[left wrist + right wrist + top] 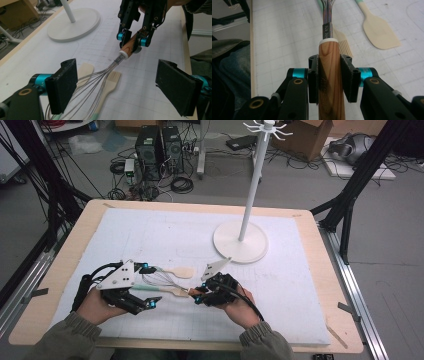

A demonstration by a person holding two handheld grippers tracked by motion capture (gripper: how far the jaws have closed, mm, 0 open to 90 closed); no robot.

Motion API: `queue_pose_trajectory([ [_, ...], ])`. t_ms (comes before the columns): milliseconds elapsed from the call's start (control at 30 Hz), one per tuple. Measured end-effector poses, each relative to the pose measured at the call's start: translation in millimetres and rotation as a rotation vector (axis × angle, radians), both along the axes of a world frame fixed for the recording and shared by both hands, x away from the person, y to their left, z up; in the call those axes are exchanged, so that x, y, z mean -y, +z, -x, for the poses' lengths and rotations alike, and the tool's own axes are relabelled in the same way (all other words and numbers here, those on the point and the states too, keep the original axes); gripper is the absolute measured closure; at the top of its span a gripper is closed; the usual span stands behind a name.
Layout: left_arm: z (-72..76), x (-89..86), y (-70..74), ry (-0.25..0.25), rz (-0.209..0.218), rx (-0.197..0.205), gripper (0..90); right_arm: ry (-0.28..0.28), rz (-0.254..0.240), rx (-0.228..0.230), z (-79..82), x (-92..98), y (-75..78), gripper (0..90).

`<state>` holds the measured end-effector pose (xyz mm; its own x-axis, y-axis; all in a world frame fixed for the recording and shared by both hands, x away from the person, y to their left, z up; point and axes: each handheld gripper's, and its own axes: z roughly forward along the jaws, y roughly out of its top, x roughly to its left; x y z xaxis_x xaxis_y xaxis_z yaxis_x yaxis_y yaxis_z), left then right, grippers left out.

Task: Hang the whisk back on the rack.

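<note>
The whisk (328, 75) sits in my right gripper (328, 80), whose two pads are pinched flat against either side of its wooden handle, just behind the white collar where the wires begin. From the left gripper view I can see that handle angled up off the mat, with the wire loops (100, 80) running down and away from the right gripper toward my left one.

My left gripper (117, 87) stands spread, one black pad on each side of the wire end, neither pad touching anything that I can make out. The loops pass between and slightly below its jaws.

Just beside the wires, on the far side from my right gripper's pads, lie a silicone brush (110, 85) with its bristle head close to the collar and a pale spatula (378, 31) a little farther off. Both rest on the white gridded mat (280, 285), under or next to the loops. The white hanging stand (241, 242) is well apart, beyond both grippers in the high view.

I judge this as the pick-up step, already secured at the handle, with the second hand coming in to steady the wire end. The next move calls for lifting the whisk clear without dragging the brush or spatula along, then carrying it toward the stand if hanging is the aim. I'd keep the left jaws off the thin wires unless support is needed.
</note>
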<state>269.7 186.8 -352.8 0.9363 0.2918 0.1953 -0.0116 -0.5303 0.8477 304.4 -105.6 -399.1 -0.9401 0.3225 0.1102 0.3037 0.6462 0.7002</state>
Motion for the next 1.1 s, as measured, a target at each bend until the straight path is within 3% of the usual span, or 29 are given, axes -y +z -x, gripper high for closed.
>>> queue_pose_trajectory([
  [167,0.0,4.7,-1.2,-0.028,-0.029,0.018,22.9,0.029,0.013,0.007,1.8,-9.1,0.7,70.4],
  [333,-1.0,7.0,-2.6,-0.047,-0.034,0.010,25.1,0.047,0.025,0.007,4.4,-15.6,1.6,70.4],
  [533,-3.4,10.0,-3.6,-0.066,-0.073,0.005,26.5,0.060,0.029,0.012,5.3,-20.7,2.8,70.4],
  [833,-6.3,16.7,-8.7,-0.097,-0.118,-0.035,34.5,0.085,0.052,0.028,10.1,-29.3,5.9,70.4],
  [1100,-6.4,23.8,-13.5,-0.121,-0.183,-0.049,43.0,0.097,0.071,0.034,13.2,-36.6,9.0,70.4],
])
